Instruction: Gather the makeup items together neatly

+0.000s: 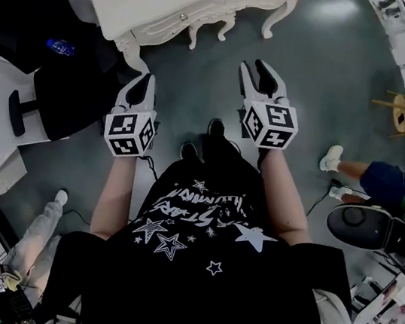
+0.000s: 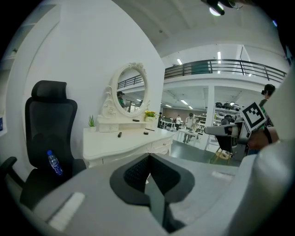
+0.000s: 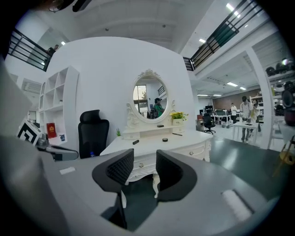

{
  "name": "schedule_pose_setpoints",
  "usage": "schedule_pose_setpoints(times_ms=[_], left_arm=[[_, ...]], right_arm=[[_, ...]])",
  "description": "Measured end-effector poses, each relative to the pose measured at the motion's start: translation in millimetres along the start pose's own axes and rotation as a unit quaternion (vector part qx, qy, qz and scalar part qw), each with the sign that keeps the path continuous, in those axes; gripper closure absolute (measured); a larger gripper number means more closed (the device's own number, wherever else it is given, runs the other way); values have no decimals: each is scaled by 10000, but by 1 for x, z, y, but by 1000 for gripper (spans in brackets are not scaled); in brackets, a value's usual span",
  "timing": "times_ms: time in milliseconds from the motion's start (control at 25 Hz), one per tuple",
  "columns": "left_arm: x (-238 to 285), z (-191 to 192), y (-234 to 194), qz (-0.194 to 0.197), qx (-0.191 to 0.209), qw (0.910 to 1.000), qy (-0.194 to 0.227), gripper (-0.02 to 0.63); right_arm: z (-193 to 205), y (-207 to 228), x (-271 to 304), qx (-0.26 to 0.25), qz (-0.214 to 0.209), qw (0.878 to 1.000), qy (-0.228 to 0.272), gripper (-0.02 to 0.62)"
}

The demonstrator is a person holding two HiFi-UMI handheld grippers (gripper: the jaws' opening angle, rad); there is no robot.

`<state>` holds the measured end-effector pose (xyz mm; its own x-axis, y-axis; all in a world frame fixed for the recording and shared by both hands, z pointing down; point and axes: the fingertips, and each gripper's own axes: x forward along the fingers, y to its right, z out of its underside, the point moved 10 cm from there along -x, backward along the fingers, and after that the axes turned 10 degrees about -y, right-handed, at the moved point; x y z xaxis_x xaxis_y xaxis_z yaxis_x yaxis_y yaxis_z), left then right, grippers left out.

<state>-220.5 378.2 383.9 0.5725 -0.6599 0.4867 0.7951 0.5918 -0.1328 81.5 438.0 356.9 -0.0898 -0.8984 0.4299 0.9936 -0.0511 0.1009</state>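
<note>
1. The left gripper (image 2: pixel 148 162) has its jaws pressed together with nothing between them. The person holds it out in front, well short of the dressing table (image 3: pixel 152 146).
2. The right gripper (image 3: pixel 144 168) stands partly open and empty. Through the gap between its jaws only the table's drawer front and the floor show.
3. Both grippers point at the table, tilted slightly down. Bare floor lies between the person and the table's front edge.
4. The makeup items are on the table and well apart from one another:
   - a dark stick (image 3: pixel 135 142) lies toward the chair-side end of the top;
   - a small round pot (image 3: pixel 164 139) sits near the middle of the top;
   - a thin stick (image 3: pixel 177 134) lies toward the far end;
   - one more dark piece (image 3: pixel 160 125) rests on the raised shelf under the oval mirror (image 3: pixel 150 99).
5. An office chair (image 3: pixel 92 131) stands just beside the table's end.
6. My guess is that this is the approach step, as nothing has been gathered yet.
7. The next move calls for stepping up to the table's front and opening the left jaws. Each gripper would then be lowered over an outlying item to bring it toward the middle of the top.
</note>
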Motion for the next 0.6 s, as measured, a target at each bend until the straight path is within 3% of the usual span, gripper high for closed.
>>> schedule_pose_setpoints(times_ms=[280, 600], left_arm=[[19, -10, -4, -32, -10, 10000, -31, 606], [60, -35, -27, -392, -167, 9990, -150, 606]], right_arm=[[-5, 14, 25, 152, -176, 9997, -78, 247], [-25, 41, 100, 325, -372, 9983, -316, 229]])
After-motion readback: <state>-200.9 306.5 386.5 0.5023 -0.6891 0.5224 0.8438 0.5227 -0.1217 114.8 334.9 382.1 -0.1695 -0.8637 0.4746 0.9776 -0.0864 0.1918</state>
